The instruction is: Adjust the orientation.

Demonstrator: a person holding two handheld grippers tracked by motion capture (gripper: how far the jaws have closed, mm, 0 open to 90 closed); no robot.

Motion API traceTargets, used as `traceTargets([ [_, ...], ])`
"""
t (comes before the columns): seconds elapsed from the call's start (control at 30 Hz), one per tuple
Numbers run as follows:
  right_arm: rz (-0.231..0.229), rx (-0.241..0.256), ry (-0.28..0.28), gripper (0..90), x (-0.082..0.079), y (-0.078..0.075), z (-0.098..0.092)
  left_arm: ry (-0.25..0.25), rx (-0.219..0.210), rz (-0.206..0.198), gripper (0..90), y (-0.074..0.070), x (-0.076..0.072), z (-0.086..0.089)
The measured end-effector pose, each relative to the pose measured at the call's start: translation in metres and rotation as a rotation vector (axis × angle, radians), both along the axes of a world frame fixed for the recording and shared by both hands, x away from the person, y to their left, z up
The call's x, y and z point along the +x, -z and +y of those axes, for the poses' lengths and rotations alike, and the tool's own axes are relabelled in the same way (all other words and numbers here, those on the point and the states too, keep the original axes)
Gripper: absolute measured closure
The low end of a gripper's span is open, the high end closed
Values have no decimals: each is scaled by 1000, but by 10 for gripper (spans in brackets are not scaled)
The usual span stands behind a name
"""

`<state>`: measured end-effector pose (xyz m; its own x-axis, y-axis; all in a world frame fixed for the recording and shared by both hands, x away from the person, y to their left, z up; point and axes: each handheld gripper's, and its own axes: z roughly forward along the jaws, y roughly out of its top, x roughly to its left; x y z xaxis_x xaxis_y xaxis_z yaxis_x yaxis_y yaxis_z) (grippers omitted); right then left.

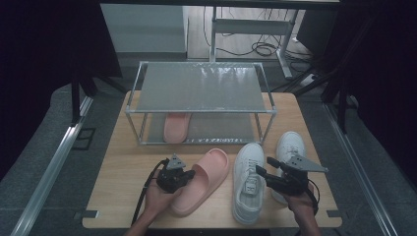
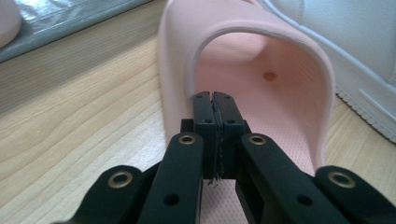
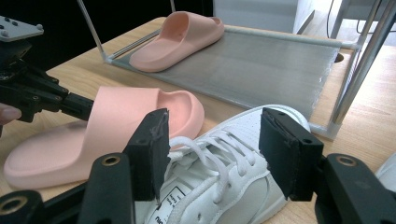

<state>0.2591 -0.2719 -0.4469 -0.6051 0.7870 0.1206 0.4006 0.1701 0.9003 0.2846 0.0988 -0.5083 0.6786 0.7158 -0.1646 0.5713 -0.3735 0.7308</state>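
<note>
The pink slide lies at three o'clock of my left tongs, clamped together on its strap, while my right tongs hover wide apart over the white sneaker.

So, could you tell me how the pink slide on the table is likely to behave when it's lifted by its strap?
The pink slide looks like thick moulded foam, so probably light and springy. Held by the left claw at the strap edge alone, it may sag or swing.

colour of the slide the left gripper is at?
Pale pink slide; clearest in the high view.
</note>
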Motion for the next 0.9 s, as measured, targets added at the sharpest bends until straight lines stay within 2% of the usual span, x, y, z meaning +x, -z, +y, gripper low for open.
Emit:
traceTargets([
  [0.2, 0, 0, 3, 428, 1, 1, 0, -6, -16, 9, 889, 2, -3, 3],
  [0.4, 1, -1, 1, 428, 0, 0, 0, 2, -50, 6, 883, -4, -9, 7],
  [0.6, 2, 1, 5, 428, 1, 1, -1, 24, -74, 9, 878, -7, -17, 7],
  [0.8, -3, -2, 1, 428, 0, 0, 0, 57, -107, 14, 873, -9, -32, 5],
  [0.9, -2, -3, 0, 429, 0, 0, 1, 65, -106, 18, 856, -8, -35, 3],
])
